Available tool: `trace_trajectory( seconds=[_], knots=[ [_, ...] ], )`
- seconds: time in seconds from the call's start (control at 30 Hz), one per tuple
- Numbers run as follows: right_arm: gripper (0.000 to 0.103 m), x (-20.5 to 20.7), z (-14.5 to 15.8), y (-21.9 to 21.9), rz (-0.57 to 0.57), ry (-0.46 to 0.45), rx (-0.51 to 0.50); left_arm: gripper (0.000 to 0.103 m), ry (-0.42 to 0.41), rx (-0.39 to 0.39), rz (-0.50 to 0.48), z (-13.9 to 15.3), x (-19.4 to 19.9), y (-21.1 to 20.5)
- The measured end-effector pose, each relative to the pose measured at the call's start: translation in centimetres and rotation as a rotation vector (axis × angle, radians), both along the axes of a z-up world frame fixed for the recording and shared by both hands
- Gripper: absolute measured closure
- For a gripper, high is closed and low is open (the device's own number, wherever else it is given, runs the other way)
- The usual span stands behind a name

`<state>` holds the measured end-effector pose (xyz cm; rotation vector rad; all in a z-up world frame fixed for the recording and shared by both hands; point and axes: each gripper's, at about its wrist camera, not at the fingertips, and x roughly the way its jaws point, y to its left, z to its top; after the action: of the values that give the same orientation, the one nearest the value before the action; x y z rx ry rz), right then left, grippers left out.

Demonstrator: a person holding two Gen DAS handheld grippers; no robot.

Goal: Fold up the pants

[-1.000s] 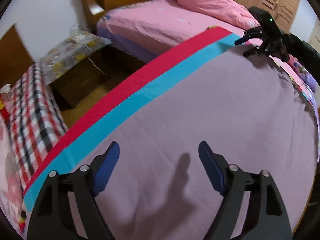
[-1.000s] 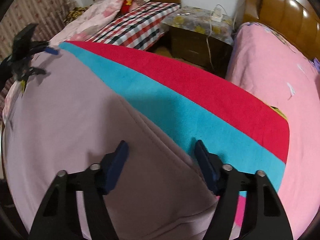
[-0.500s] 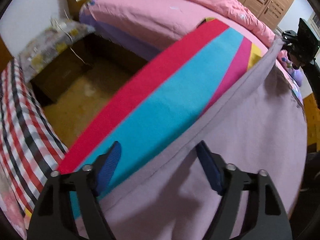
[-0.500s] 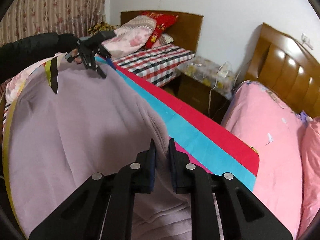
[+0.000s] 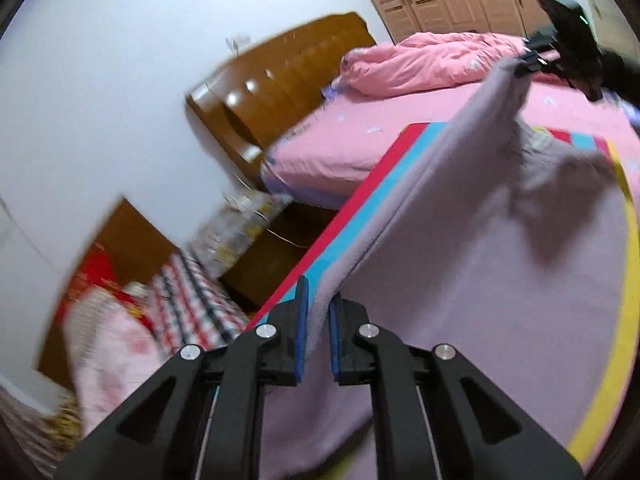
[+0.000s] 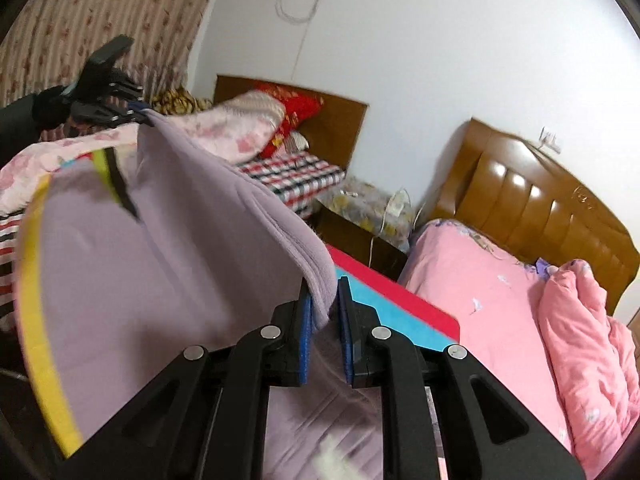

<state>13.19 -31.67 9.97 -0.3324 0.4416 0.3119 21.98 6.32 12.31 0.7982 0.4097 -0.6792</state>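
- Between the two grippers, the lilac pants point(image 5: 500, 264) hang as a raised sheet, one long edge pulled taut from one gripper to the other and the rest draping down onto the striped mat point(image 5: 362, 216) below.
- In the left wrist view that taut edge runs from the lower middle up toward the upper right; in the right wrist view it runs from the lower middle up toward the upper left, and the layers of fabric show along it.
- The left gripper point(image 5: 318, 332) has its blue pads point(image 5: 301, 332) drawn nearly together, pinching the near end of the edge; the cloth fills the narrow gap.
- The right gripper point(image 6: 325, 332) is likewise closed to a slim gap on the fabric's other end, the folded edge bulging just above its pads.
- Each gripper shows small in the other's view, clamped on the far corner: the right one point(image 5: 534, 60) and the left one point(image 6: 134, 114).
- A yellow band point(image 5: 624, 300) borders the pants' lower side.
- Beyond the mat's red and cyan stripes lie a pink bed point(image 6: 492, 292) with a wooden headboard point(image 6: 544, 208), a dark nightstand point(image 5: 272, 264), and a second bed with a checked cover point(image 6: 296, 176).
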Motion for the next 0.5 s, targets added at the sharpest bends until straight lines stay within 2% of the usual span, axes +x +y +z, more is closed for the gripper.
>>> trace_trajectory(
  seconds=[0.07,0.1,0.2,0.23,0.3,0.33,0.37,0.4,0.43,0.47,0.5],
  knots=[
    [0.088,-5.3,-1.4,0.8,-0.004,0.002,0.022,0.094,-0.012,-0.003,0.007,-1.1,-5.4,1.0],
    [0.088,-6.7,-2.0,1.0,-0.004,0.014,0.039,0.094,0.0,-0.007,0.015,-2.1,-7.8,1.4],
    [0.088,-11.1,-6.4,1.4,-0.024,0.099,0.105,0.094,0.136,-0.032,0.058,-8.2,-14.0,2.1],
    [0.087,-11.9,-8.7,1.7,-0.044,0.152,0.115,0.094,0.17,-0.019,0.078,-10.4,-14.6,2.2],
    [0.08,-12.5,-12.2,2.0,-0.061,0.234,0.139,0.09,0.238,0.009,0.161,-15.2,-14.7,2.1],
    [0.073,-12.7,-13.8,2.0,-0.079,0.27,0.156,0.088,0.291,-0.019,0.192,-16.9,-14.4,2.2],
    [0.067,-13.0,-14.7,2.1,-0.093,0.285,0.17,0.087,0.294,-0.07,0.211,-17.4,-14.4,2.6],
    [0.065,-13.5,-14.7,2.0,-0.105,0.278,0.179,0.079,0.317,-0.146,0.228,-17.2,-14.3,3.2],
    [0.059,-14.4,-14.5,2.0,-0.118,0.27,0.191,0.075,0.371,-0.223,0.247,-16.7,-14.1,4.0],
    [0.056,-15.1,-14.2,1.8,-0.128,0.265,0.215,0.06,0.388,-0.292,0.265,-15.9,-14.1,4.5],
    [0.054,-16.0,-13.6,1.2,-0.137,0.257,0.261,0.034,0.381,-0.35,0.283,-15.1,-14.4,5.1]
  ],
)
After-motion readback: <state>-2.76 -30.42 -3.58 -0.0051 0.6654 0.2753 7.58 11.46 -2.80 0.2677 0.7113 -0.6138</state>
